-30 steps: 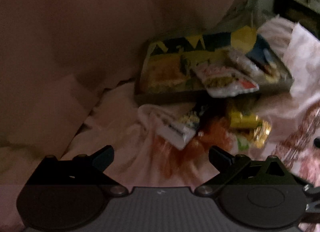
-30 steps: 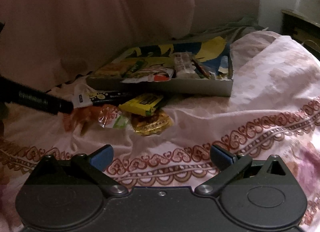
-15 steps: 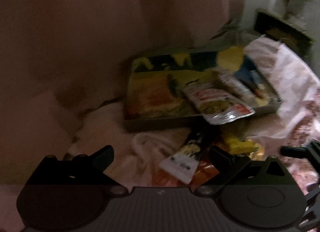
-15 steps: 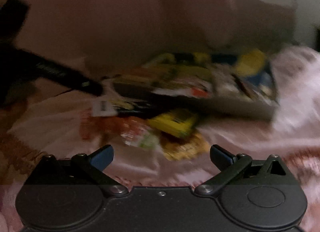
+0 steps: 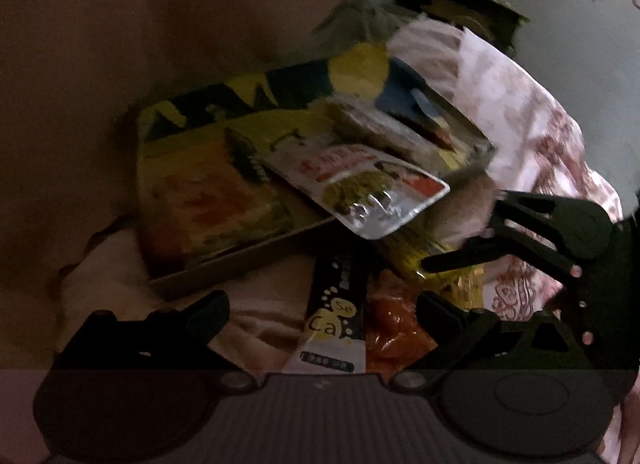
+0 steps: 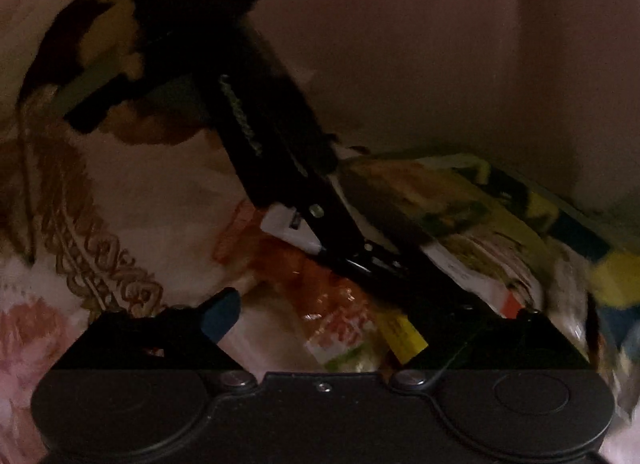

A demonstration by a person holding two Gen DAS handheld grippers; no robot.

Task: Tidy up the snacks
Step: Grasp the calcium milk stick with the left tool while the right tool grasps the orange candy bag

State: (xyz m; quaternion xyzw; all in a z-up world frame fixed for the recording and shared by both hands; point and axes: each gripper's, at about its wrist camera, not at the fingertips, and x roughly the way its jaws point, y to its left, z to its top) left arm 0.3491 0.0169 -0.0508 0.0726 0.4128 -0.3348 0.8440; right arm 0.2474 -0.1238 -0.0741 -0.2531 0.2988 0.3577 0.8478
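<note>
I have both grippers low over the loose snacks heaped on the bed by the tray point(image 5: 224, 276). Left gripper point(image 5: 320, 308), jaws apart, straddles the black sachet point(image 5: 340, 304). Right gripper point(image 6: 316, 312), narrowing but gripping nothing, frames the orange packet point(image 6: 340, 304).

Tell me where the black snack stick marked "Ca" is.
In the left wrist view the black snack stick lies on the bedsheet between the left gripper's fingers, beside the orange packet.
</note>
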